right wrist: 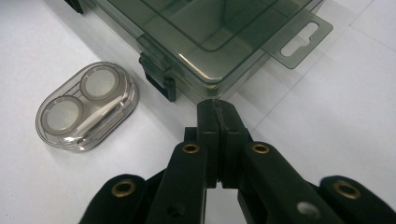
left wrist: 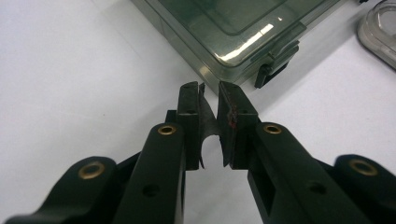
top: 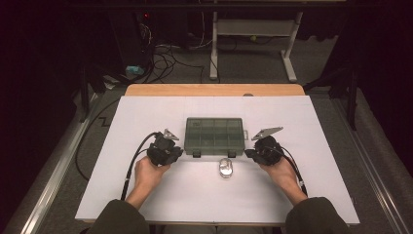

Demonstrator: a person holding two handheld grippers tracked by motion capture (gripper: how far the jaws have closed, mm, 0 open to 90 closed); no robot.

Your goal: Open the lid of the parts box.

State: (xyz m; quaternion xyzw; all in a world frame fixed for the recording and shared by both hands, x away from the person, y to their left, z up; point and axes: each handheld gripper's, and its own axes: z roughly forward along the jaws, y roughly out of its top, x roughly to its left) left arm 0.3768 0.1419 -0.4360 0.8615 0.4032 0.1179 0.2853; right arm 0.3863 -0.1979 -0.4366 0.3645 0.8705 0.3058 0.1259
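The left gripper (left wrist: 208,93) rises at the bottom centre of its own view with jaws drawn together on nothing — only a sliver of light shows between the pads. The right gripper (right wrist: 217,109) is pressed fully together, also empty, its tip just beside the near corner of the smoky compartment box (top: 214,135), which lies shut at the centre of the high view. A clear lens case (right wrist: 88,106) sits at the left of the right gripper view, just below the box's latch (right wrist: 159,77). Risk, as I judge it — closed tips nudging the light box would slide it on the smooth white table (top: 302,195), or knock the lens case aside
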